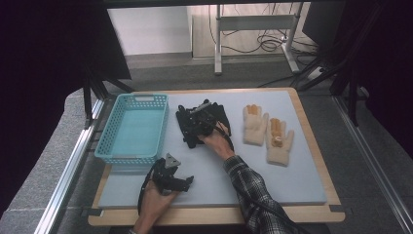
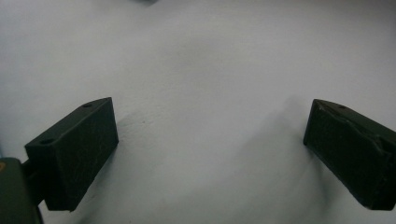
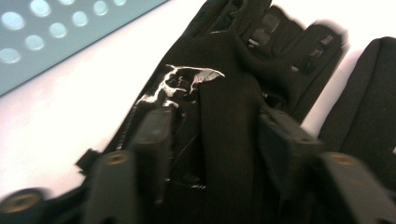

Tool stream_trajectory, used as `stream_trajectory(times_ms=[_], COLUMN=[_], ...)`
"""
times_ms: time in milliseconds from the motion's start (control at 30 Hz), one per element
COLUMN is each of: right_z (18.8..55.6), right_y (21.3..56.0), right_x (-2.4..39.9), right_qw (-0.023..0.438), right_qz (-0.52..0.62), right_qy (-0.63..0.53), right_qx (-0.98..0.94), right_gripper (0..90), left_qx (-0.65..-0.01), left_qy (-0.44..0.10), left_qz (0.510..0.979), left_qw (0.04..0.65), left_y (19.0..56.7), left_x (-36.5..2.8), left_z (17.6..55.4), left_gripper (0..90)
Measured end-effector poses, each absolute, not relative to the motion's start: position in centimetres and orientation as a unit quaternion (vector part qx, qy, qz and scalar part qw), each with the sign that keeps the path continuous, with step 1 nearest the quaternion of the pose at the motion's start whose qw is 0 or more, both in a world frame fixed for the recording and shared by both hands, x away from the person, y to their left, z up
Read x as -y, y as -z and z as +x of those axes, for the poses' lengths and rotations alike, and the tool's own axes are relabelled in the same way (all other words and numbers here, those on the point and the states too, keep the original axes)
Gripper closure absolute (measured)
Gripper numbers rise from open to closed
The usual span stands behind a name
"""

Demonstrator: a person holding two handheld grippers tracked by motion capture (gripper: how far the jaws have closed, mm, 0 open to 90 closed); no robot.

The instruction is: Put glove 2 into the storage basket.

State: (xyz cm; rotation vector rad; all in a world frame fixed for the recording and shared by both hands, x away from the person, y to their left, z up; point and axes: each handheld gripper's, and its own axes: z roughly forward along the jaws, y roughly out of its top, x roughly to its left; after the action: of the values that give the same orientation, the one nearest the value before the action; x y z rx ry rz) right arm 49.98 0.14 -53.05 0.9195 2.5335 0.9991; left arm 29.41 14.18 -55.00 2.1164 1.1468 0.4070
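The right gripper's point(image 3: 212, 140) fingers straddle a raised fold of the black glove point(image 3: 233, 93), apparently pinching it, on the bench's grey mat point(image 1: 253, 165) just right of the blue basket point(image 1: 134, 126), while the left gripper point(image 2: 210, 140), fingers wide apart over bare mat, rests near the front edge.
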Motion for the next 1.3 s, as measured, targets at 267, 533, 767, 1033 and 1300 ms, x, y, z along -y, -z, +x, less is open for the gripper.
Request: stream_trajectory(times_ms=[267,533,767,1033,1300], right_z=[49.2,47.5,44.6,40.1,34.6], right_y=[52.5,49.7,46.6,44.7,45.7], right_x=[-0.3,0.9,3.5,7.0,11.4], right_qw=[0.126,0.134,0.132,0.139,0.13], right_qz=[0.311,0.299,0.29,0.276,0.285], right_qy=[-0.346,-0.373,-0.409,-0.416,-0.418], right_qx=[-0.876,-0.868,-0.855,-0.855,-0.853], right_gripper=[81.2,81.4,81.4,81.1,81.0], left_qx=[-0.441,-0.441,-0.441,-0.44,-0.443], left_qy=[-0.157,-0.157,-0.157,-0.157,-0.158], left_qz=[0.814,0.814,0.815,0.815,0.811], left_qw=[0.344,0.343,0.342,0.343,0.347], left_y=[55.0,55.0,55.0,55.0,55.1], left_x=[-14.2,-14.2,-14.2,-14.2,-14.1], left_z=[29.4,29.4,29.4,29.4,29.4], left_gripper=[3.2,3.2,3.2,3.2,3.2])
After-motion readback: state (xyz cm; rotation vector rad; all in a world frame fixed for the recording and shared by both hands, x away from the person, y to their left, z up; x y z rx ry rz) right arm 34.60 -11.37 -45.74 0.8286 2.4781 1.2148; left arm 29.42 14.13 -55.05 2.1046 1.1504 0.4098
